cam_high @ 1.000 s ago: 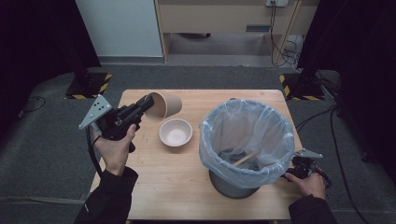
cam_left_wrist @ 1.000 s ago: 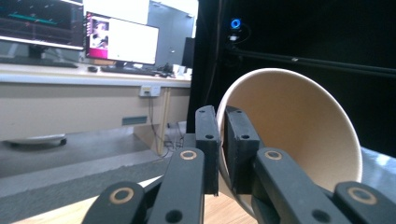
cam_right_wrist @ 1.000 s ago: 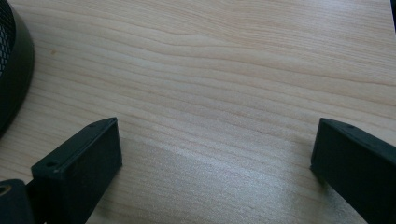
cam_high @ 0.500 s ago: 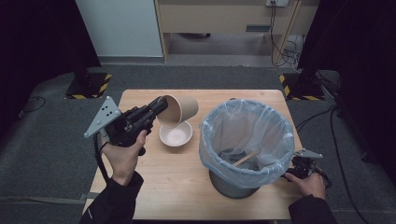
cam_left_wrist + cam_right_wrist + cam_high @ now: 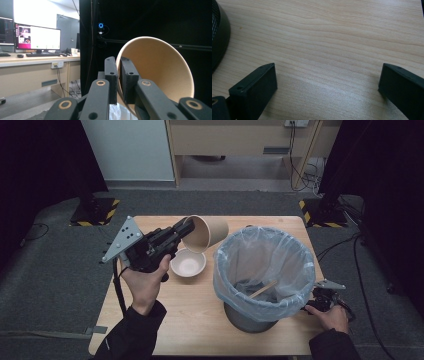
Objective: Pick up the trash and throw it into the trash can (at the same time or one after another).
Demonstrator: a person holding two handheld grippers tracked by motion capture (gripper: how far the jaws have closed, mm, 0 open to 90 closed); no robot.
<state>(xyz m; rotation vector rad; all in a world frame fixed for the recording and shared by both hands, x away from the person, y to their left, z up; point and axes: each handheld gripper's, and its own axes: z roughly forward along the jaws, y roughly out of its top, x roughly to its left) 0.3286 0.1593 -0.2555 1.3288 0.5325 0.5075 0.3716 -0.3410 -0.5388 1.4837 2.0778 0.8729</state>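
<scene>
1. The right gripper (image 5: 320, 301) rests on the desk (image 5: 200, 320) at the near right, jaws wide apart with bare wood between them, just beside the bin (image 5: 260, 270).
2. The left gripper (image 5: 182, 231) is clamped on the rim of the paper cup (image 5: 207, 232), carried above the white bowl (image 5: 188, 263).
3. The cup lies on its side, long axis pointing right toward the bin's lined mouth, which sits to its right and slightly nearer; the left hand is the closer one.
4. The bin's contents are hard to read beyond a wooden stick (image 5: 264, 288).
</scene>
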